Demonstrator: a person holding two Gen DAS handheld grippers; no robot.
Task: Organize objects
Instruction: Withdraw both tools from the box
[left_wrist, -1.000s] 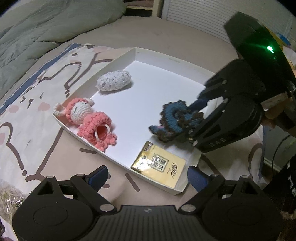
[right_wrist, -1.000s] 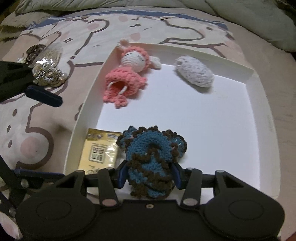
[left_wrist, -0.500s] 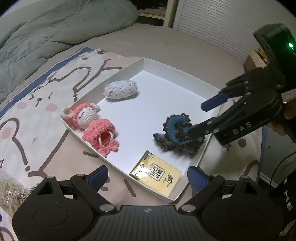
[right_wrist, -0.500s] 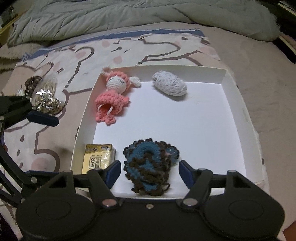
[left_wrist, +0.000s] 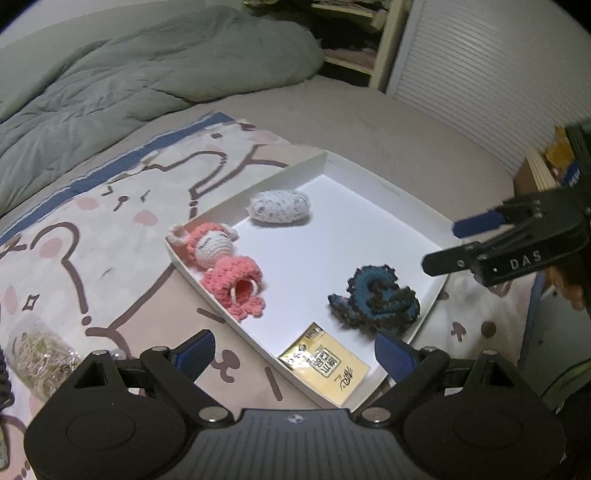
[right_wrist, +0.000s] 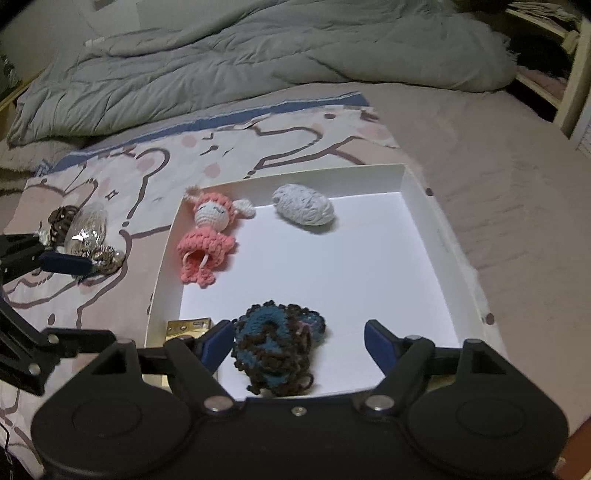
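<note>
only leftward: gold packet (left_wrist: 325, 369) unobscured

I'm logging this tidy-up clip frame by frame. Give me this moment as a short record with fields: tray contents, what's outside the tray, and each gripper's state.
tray: white tray on the patterned bedsheet
in tray: pink crochet doll; white crochet oval; blue-brown crochet piece; gold packet
outside tray: clear bag of small metallic items, left of the tray on the sheet
left gripper: open, empty, above the tray's near edge
right gripper: open, around but not gripping the blue-brown piece
background: grey-green duvet
</note>
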